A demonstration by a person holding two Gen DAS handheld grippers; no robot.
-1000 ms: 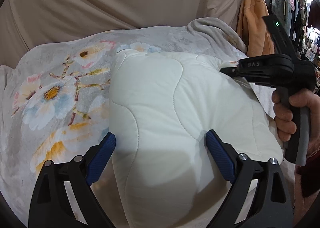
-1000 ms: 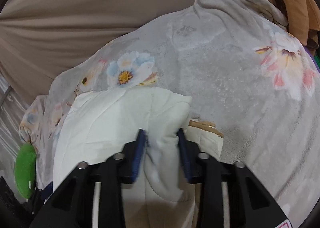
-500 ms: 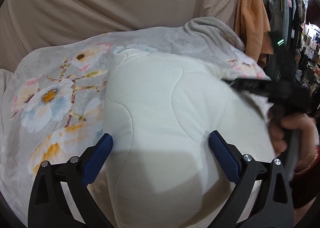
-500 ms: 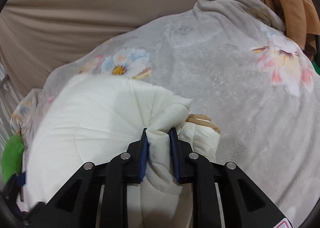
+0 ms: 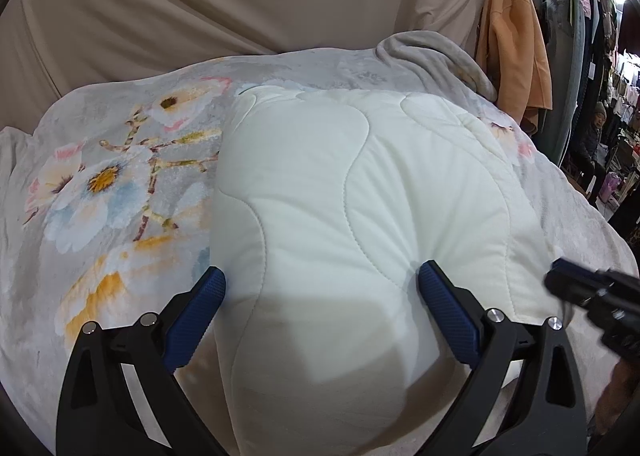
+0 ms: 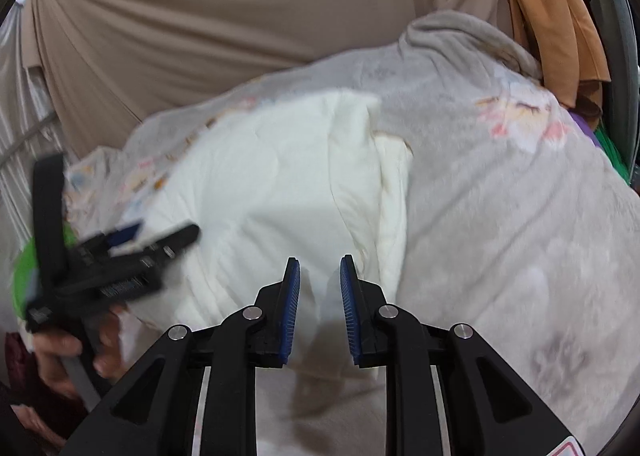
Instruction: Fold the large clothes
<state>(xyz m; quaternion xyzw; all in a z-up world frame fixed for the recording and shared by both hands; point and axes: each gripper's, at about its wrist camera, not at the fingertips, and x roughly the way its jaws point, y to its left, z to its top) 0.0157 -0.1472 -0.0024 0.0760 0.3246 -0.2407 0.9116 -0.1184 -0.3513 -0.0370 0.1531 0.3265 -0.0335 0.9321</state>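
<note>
White quilted jacket lies folded into a thick bundle in the middle of the frame, on a floral blanket spread over the bed, beige drape behind

Left claw stands wide, its blue pads either side of the bundle's near end; left pad looks clear of the cloth, right pad dents the quilting. No squeeze that I can see

Right claw narrow but not closed, gap between pads shows only cloth beyond, nothing pinched. In the left view it shows blurred at lower right edge

Handling, my reading: padded, soft, light for its bulk, springs back when let go. Smooth shell likely to slide on itself. Best taken at a seam or folded edge, several layers at once; a bite on the puffy middle would only catch the top layer
</note>
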